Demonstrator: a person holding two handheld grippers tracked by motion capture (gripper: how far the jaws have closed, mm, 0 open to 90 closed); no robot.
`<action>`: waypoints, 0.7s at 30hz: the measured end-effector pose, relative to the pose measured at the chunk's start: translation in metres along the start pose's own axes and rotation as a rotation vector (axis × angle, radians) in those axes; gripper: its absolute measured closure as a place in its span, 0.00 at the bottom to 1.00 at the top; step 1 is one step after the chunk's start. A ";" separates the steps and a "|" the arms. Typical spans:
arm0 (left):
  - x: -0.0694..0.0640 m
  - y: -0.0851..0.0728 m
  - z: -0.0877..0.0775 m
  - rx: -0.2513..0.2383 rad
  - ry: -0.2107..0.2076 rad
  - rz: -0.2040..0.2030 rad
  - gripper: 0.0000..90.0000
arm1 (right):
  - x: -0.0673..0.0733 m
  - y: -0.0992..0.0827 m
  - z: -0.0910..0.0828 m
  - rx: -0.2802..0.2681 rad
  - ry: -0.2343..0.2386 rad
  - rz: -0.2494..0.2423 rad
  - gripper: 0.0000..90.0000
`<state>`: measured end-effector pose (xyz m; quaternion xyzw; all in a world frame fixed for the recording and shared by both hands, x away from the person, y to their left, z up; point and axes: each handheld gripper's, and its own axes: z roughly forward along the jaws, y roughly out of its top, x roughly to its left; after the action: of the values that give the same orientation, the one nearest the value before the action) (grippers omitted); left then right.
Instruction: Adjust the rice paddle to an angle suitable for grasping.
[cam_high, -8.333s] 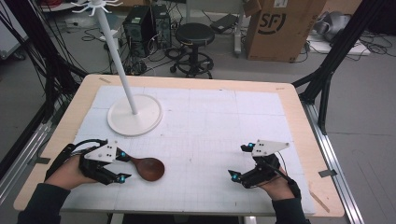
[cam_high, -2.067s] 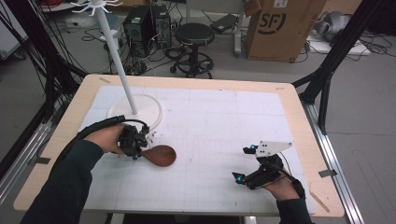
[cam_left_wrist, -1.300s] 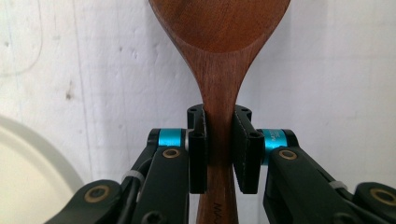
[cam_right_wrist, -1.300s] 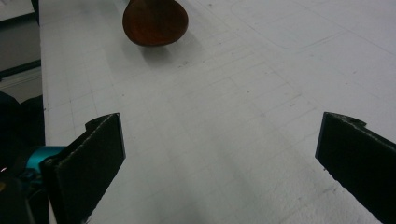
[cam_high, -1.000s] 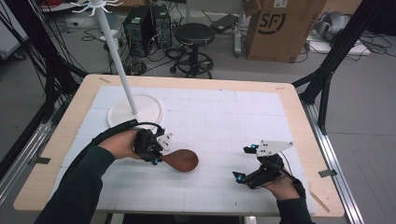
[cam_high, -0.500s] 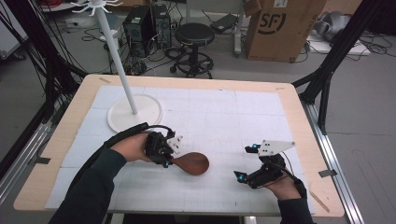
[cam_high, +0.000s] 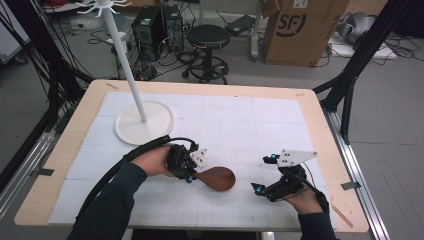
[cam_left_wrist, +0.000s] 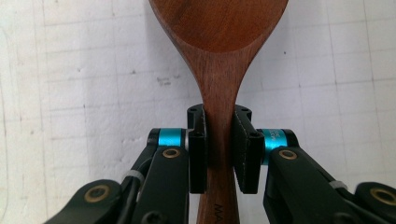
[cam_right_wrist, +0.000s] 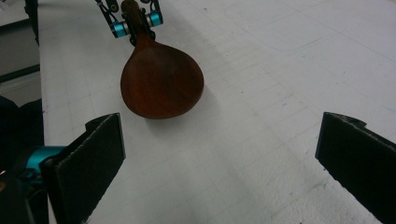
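The wooden spoon (cam_high: 216, 178) lies low over the desk's (cam_high: 260, 120) middle, its neck clamped by the left gripper (cam_left_wrist: 219, 140), bowl pointing toward the right gripper (cam_high: 263, 175), which waits just beside with jaws wide apart, probably to receive it.

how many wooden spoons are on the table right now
1. The wooden spoon lies near the front middle of the table, its handle clamped in the left tool, its bowl pointing toward the open right tool. None shows elsewhere.
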<state>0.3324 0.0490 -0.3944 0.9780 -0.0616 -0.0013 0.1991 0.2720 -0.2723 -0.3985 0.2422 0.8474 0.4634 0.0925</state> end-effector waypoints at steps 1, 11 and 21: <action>0.000 0.002 0.002 0.002 0.003 0.000 0.87 | 0.000 0.000 0.000 -0.001 0.000 -0.001 0.00; -0.001 0.014 0.016 -0.007 -0.010 0.016 0.87 | -0.001 0.000 0.000 0.002 -0.001 0.004 0.00; 0.000 0.023 0.029 -0.004 -0.022 0.019 0.87 | -0.002 -0.001 -0.002 -0.005 -0.003 0.004 0.00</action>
<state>0.3284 0.0163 -0.4123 0.9769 -0.0729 -0.0102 0.2004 0.2727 -0.2754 -0.3982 0.2444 0.8457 0.4652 0.0933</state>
